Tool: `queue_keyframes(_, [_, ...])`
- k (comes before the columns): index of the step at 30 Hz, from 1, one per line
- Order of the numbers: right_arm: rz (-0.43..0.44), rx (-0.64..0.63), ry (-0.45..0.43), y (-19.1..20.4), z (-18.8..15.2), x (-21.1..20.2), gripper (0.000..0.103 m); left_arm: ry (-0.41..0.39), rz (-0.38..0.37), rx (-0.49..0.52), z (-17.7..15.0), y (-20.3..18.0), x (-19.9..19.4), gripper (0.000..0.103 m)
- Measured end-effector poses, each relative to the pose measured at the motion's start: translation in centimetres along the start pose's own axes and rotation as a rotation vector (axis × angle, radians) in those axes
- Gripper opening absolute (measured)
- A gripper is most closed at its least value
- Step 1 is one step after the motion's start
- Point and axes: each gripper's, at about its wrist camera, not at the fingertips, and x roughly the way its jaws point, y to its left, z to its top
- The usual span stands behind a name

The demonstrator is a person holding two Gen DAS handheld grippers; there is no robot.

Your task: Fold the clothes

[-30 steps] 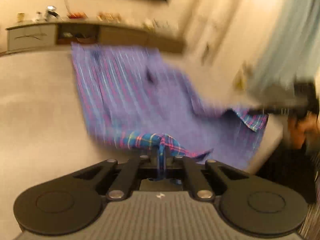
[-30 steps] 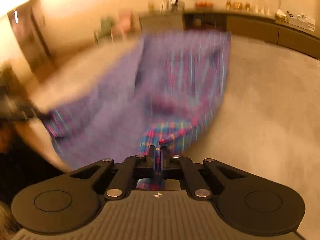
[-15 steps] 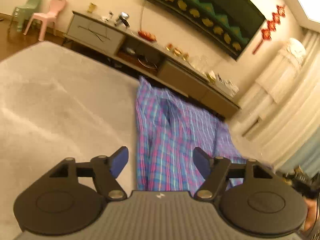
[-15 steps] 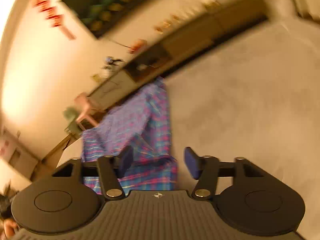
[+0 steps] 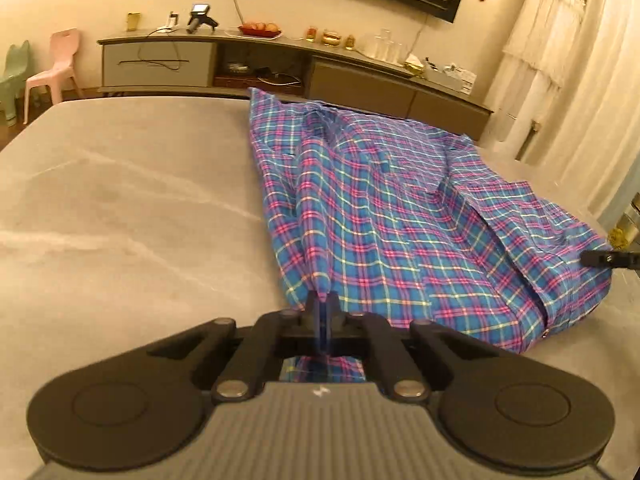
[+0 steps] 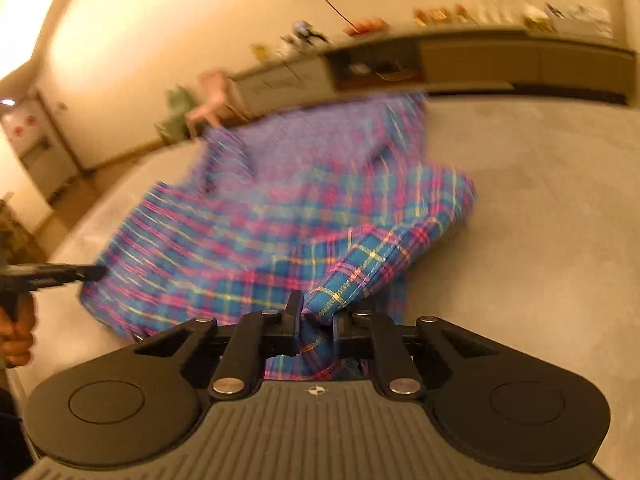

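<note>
Pinching shirt [image 5: 384,216] hem, left tongs [image 5: 321,312] shut; right tongs [image 6: 316,328], blurred, closing on cloth.

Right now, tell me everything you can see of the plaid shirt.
The plaid shirt is thin woven cloth, blue with pink and yellow check lines. It lies spread and rumpled on the grey surface, its collar end towards the far edge, one sleeve folded across the body. The left gripper is shut on a pinched fold of its near edge. The right gripper is closing, with a bunched corner between its fingers. The right wrist view is blurred, so finer details are unclear.
</note>
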Motion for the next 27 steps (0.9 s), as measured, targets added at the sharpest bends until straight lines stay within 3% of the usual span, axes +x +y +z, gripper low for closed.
queue_keyframes(4, [-0.052,-0.015,0.099,-0.6,-0.4,3.0,0.014,0.010,0.050,0.019,-0.8,-0.1,-0.4,0.003])
queue_keyframes(8, [-0.022,0.008,0.097,-0.6,0.1,3.1,0.016,-0.043,0.070,0.026,-0.2,-1.4,-1.5,0.006])
queue_keyframes(9, [-0.014,0.016,0.079,-0.7,0.3,2.6,0.030,-0.059,0.047,0.013,0.0,-1.3,-1.9,0.011])
queue_keyframes(10, [-0.023,0.025,0.051,-1.0,0.6,2.2,0.060,-0.067,0.033,-0.002,0.4,-1.5,-1.9,0.014])
queue_keyframes(12, [-0.049,0.051,-0.013,-1.9,1.5,1.6,0.093,-0.092,0.030,-0.010,0.8,-1.8,-2.4,0.024])
queue_keyframes(14, [-0.077,0.104,-0.053,-3.4,2.5,2.0,0.094,-0.111,0.033,0.007,1.2,-2.5,-2.7,0.024])
queue_keyframes(15, [-0.093,0.137,-0.067,-4.1,2.8,2.3,0.094,-0.117,0.032,0.019,1.4,-3.1,-2.8,0.025])
queue_keyframes(17, [-0.108,0.179,-0.065,-5.3,3.0,3.6,0.076,-0.115,0.027,0.041,1.9,-4.1,-2.6,0.025])
queue_keyframes(18, [-0.104,0.180,-0.048,-5.5,3.2,4.4,0.043,-0.106,0.022,0.051,2.2,-4.6,-2.3,0.025])
queue_keyframes(19, [-0.110,0.156,-0.035,-5.2,3.4,5.0,0.024,-0.097,0.028,0.056,2.3,-4.9,-2.0,0.025])
queue_keyframes(22, [-0.013,0.053,-0.126,-2.5,4.6,4.6,0.009,-0.078,0.060,0.044,2.2,-4.9,-1.3,0.022])
queue_keyframes(26, [0.149,0.026,-0.142,-1.6,6.1,4.9,0.009,-0.055,0.080,0.014,2.1,-4.2,-0.6,0.020])
queue_keyframes(27, [0.111,0.044,-0.095,-2.2,6.0,6.0,0.009,-0.052,0.081,0.013,2.1,-4.2,-0.6,0.020])
